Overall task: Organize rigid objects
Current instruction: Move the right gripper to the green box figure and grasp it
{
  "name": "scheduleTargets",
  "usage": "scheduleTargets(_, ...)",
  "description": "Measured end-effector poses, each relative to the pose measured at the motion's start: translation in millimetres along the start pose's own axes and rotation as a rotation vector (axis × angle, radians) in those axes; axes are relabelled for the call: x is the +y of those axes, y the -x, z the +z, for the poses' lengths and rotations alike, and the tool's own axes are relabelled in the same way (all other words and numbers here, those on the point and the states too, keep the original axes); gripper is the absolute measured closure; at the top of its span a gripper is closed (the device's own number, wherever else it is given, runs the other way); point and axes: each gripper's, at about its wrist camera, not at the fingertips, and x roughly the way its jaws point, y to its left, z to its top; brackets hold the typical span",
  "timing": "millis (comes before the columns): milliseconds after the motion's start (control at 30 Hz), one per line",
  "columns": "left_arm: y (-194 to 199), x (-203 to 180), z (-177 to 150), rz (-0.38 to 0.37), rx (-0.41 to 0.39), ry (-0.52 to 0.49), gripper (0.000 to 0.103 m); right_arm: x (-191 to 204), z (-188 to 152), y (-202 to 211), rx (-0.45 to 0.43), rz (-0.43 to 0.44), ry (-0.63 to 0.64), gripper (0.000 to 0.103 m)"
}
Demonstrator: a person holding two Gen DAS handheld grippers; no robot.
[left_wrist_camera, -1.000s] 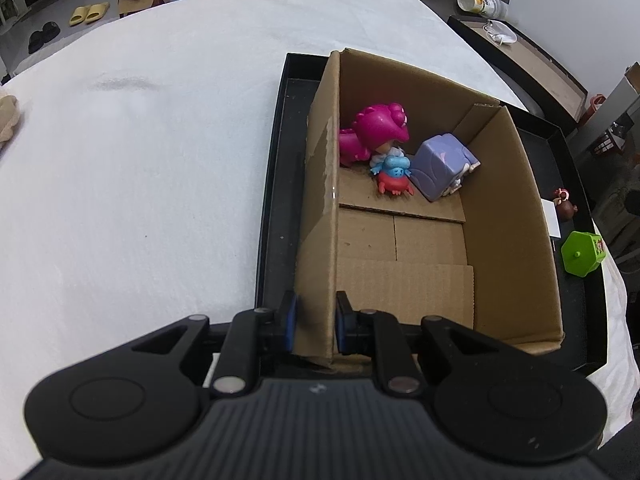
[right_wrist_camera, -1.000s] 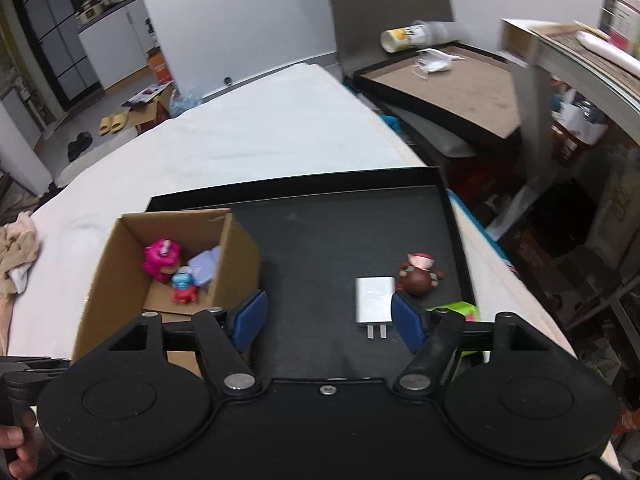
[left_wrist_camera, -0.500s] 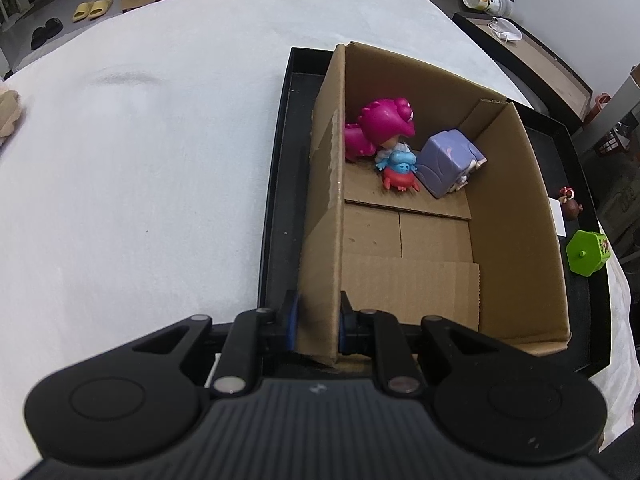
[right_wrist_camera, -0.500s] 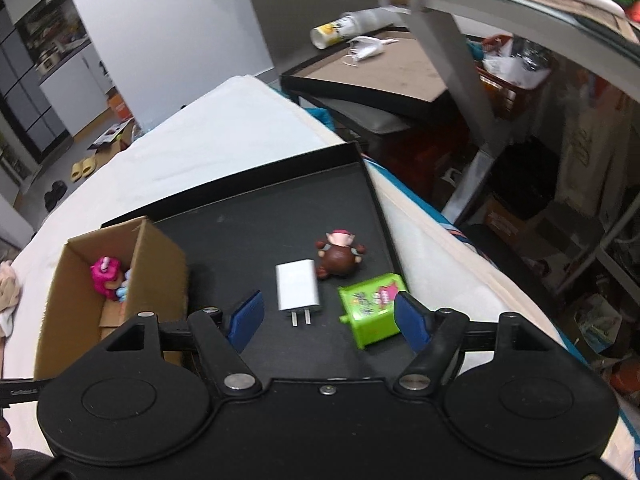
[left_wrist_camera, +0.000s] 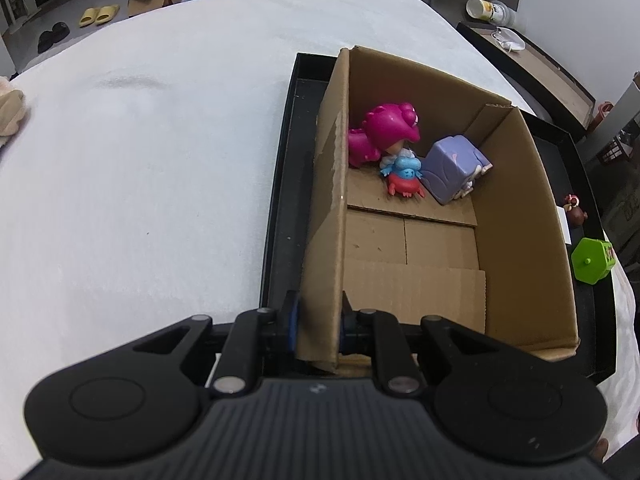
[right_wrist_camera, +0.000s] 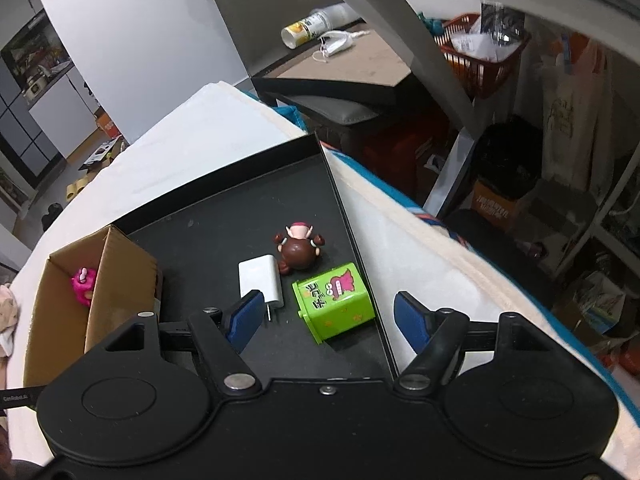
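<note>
My left gripper (left_wrist_camera: pixel 318 316) is shut on the near left wall of a cardboard box (left_wrist_camera: pixel 520 240) that stands on a black tray (left_wrist_camera: pixel 280 200). In the box lie a pink figure (left_wrist_camera: pixel 384 128), a small blue and red toy (left_wrist_camera: pixel 404 178) and a purple cube toy (left_wrist_camera: pixel 452 168). My right gripper (right_wrist_camera: pixel 330 316) is open and empty, just above a green box-shaped toy (right_wrist_camera: pixel 334 304) on the tray (right_wrist_camera: pixel 224 232). A white charger (right_wrist_camera: pixel 260 280) and a brown figure (right_wrist_camera: pixel 298 250) lie just beyond. The cardboard box (right_wrist_camera: pixel 116 276) is at the left.
The tray lies on a white cloth-covered table (left_wrist_camera: pixel 140 160). The tray's right rim (right_wrist_camera: pixel 352 248) runs close beside the green toy. Beyond the table's right edge are a low brown board (right_wrist_camera: pixel 360 60), shelving and floor clutter (right_wrist_camera: pixel 520 200).
My right gripper has swung right and come down over the green toy, which now lies between the open fingers. My left gripper keeps its hold on the box wall.
</note>
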Motion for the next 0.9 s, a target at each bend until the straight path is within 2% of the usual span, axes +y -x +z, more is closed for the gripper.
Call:
scheduleTargets(300,3.8,-3.4,-4.0,0.007,-0.015,0.002,0.086,-16.8,-1.1,-0.1,0.018,0.055,-0.037,0.032)
scheduleTargets(567,3.4,-10.8,-3.6,0.032,-0.022,-0.01,0.086,-28.2,3.5,-11.8,0.028,0.045,-0.067,0.032)
scheduleTargets(900,1.9,-12.0,-5.5,0.046,-0.027,-0.006,0.086,3.7,3.3,-35.7,0.052,-0.027,0.128,0.032)
